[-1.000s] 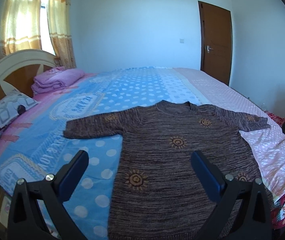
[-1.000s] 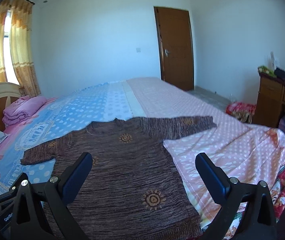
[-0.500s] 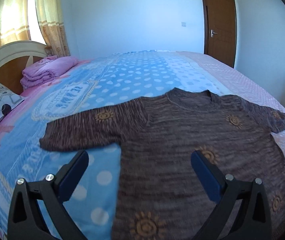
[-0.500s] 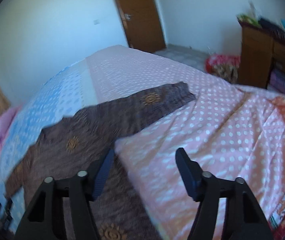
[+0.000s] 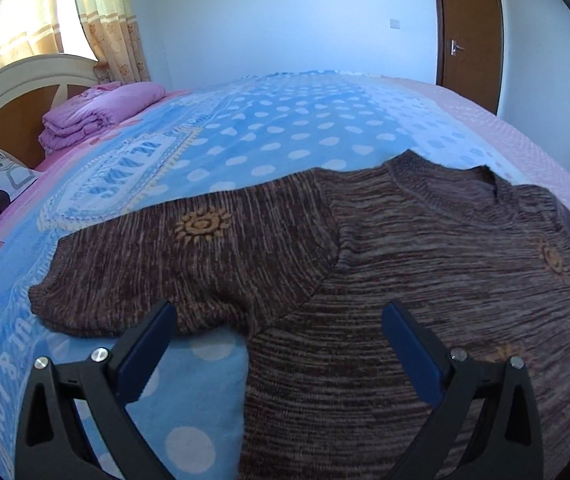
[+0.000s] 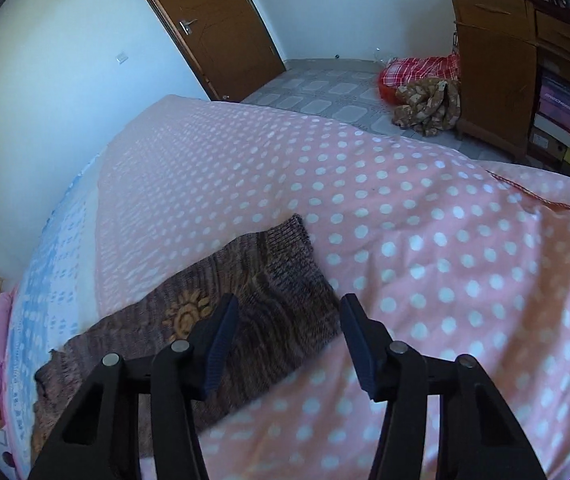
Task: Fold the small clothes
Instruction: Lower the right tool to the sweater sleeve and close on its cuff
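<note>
While the brown knitted sweater with orange sun motifs [image 5: 425,264] lies spread flat on the blue and pink polka-dot bedcover [image 5: 277,140], the left gripper [image 5: 279,322] hangs over its sleeve and armpit, jaws wide apart, pads not pressing cloth. At the other sleeve's cuff end [image 6: 281,280], the right gripper [image 6: 287,322] is closing, the cuff lying beyond its pads, not pinched.
</note>
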Motion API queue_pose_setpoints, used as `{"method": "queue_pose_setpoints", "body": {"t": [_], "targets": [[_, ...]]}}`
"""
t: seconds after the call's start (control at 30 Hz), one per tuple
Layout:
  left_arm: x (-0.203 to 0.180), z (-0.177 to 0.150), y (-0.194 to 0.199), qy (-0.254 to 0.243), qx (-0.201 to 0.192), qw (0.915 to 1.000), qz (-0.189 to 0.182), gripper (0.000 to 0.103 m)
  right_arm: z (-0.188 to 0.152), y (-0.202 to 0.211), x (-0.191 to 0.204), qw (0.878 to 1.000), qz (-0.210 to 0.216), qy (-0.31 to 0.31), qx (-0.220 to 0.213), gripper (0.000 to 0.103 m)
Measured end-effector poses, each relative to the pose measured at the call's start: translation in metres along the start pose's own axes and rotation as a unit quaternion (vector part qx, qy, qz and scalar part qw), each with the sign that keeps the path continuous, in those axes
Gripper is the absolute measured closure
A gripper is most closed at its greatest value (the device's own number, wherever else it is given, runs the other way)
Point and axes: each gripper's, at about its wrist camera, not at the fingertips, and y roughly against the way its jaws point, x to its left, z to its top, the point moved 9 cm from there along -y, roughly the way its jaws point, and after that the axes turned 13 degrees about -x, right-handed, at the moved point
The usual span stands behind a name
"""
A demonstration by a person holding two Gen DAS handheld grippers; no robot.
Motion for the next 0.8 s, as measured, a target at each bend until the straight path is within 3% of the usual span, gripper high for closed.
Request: {"method": "queue_pose_setpoints", "body": {"t": [0.17,0.33,0.4,0.6,0.8], "targets": [[0.006,-0.015,-0.019,0.026,0.055,0.9982,-0.002,0.000,-0.002,-0.026,0.007,0.999,-0.002,0.038,-0.001,0.057],[0.008,-0.024,-0.025,0.061,0.076,0.9949,-0.026,0.000,-0.006,-0.031,0.009,0.994,-0.023,0.109,-0.004,0.075],[0.009,-0.024,-0.026,0.074,0.077,0.9937,-0.034,0.000,-0.006,-0.029,0.012,0.993,-0.014,0.119,0.000,0.088],[0.005,-0.023,-0.027,0.071,0.074,0.9942,-0.032,0.000,0.005,-0.003,0.035,0.994,0.012,0.108,-0.005,0.091],[0.007,-0.023,-0.025,0.079,0.068,0.9937,-0.039,0.000,-0.002,0.051,0.123,0.986,0.087,0.143,-0.013,0.091]]}}
